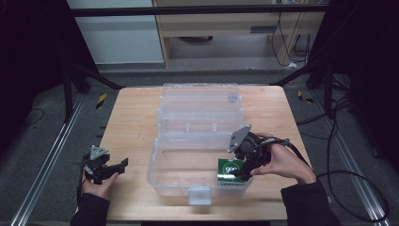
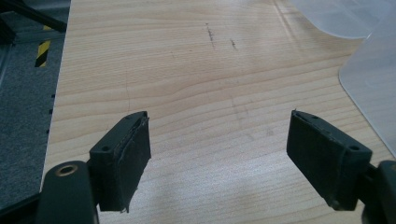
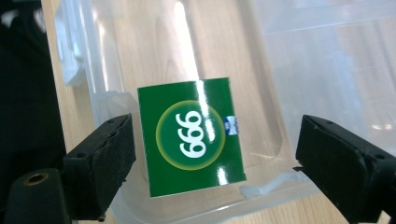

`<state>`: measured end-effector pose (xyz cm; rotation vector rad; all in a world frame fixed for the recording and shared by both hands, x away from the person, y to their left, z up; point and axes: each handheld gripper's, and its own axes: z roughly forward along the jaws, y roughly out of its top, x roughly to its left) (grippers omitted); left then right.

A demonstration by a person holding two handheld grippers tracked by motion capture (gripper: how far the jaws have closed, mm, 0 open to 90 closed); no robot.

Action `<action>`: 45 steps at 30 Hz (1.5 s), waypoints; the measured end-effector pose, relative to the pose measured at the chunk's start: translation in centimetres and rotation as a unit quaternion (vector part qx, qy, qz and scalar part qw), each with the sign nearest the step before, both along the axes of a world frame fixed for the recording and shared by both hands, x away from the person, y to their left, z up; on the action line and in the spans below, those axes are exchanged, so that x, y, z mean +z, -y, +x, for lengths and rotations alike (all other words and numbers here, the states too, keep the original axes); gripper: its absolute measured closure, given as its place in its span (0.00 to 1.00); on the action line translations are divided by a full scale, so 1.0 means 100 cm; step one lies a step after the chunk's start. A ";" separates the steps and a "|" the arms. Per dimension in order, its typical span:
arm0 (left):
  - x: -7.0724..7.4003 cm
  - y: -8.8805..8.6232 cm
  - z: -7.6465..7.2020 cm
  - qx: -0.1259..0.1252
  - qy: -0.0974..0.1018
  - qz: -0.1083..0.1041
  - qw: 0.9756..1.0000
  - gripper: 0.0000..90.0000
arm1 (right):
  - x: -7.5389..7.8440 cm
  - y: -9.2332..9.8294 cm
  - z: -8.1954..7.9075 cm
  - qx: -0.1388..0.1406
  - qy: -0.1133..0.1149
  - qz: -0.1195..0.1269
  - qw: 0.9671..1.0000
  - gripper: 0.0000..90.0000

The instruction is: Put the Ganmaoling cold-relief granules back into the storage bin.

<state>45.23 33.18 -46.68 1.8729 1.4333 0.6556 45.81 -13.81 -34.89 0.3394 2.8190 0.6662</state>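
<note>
I have the right claw over the near right corner of the clear plastic storage box, jaws spread wide with the small green carton with a white "999" roundel between them, neither pad touching it. The carton lies flat on the box floor against the near wall, label up; my guess is it's either just set down or about to be picked, I can't tell which. The box lid is hinged back away from me, so there's access from above. The left claw hangs wide apart, empty, over the bare light wooden worktop left of the box, parked clear of the work.
</note>
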 end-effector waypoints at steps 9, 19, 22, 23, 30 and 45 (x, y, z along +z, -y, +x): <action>0.000 0.001 0.000 -0.001 0.000 0.001 1.000 0.24 | 0.002 0.037 -0.006 -0.059 0.036 0.067 0.995 0.11; 0.000 0.001 0.000 -0.002 0.000 0.002 1.000 0.26 | -0.011 0.070 -0.014 -0.147 0.070 0.133 0.978 0.08; 0.000 0.001 -0.001 -0.003 0.001 0.002 1.000 0.26 | -0.016 0.081 -0.015 -0.182 0.081 0.159 0.967 0.08; 0.000 0.001 -0.001 -0.003 0.001 0.002 1.000 0.27 | -0.021 0.089 -0.015 -0.211 0.093 0.182 0.956 0.08; 0.000 0.001 -0.001 -0.005 0.001 0.003 1.000 0.29 | -0.033 0.110 -0.016 -0.272 0.108 0.238 0.926 0.09; -0.001 0.001 -0.001 -0.005 0.001 0.006 1.000 0.32 | -0.077 0.146 -0.007 -0.382 0.108 0.265 0.879 0.06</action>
